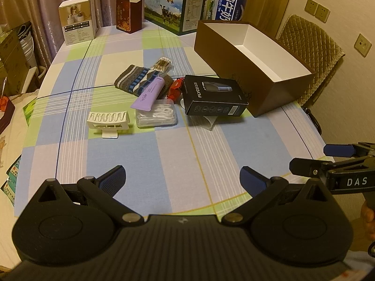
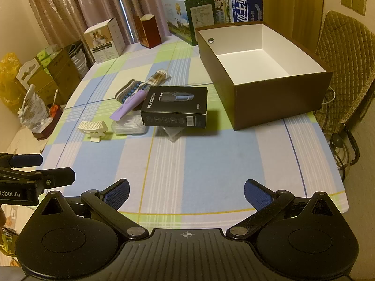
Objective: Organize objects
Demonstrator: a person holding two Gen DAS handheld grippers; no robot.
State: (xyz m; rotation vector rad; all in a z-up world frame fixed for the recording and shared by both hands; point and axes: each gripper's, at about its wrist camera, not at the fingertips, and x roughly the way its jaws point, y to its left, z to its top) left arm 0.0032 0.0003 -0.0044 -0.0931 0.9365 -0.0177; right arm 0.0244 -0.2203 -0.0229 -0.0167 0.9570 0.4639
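Observation:
A pile of small objects lies mid-table: a black FLYCO box [image 1: 214, 96] [image 2: 175, 107], a purple tube [image 1: 148, 92] [image 2: 129, 106], a clear box of white picks [image 1: 156, 116] [image 2: 129, 125], a white plastic rack [image 1: 108, 120] [image 2: 92, 127], a knitted pouch [image 1: 136, 79], a bag of cotton swabs [image 1: 162, 63] and a red packet [image 1: 175, 89]. An open brown box [image 1: 255, 75] [image 2: 279, 93] with a white inside stands to the right and holds nothing visible. My left gripper [image 1: 182, 178] and right gripper [image 2: 186, 192] are open and empty, above the table's near edge.
Cartons line the far edge: a white box [image 1: 78, 20], a dark red box [image 1: 129, 12], a green milk carton [image 1: 173, 7] and a blue milk carton [image 1: 221, 0]. A padded chair [image 2: 346, 70] stands at the right. Boxes and bags sit off the table's left side [image 2: 46, 77].

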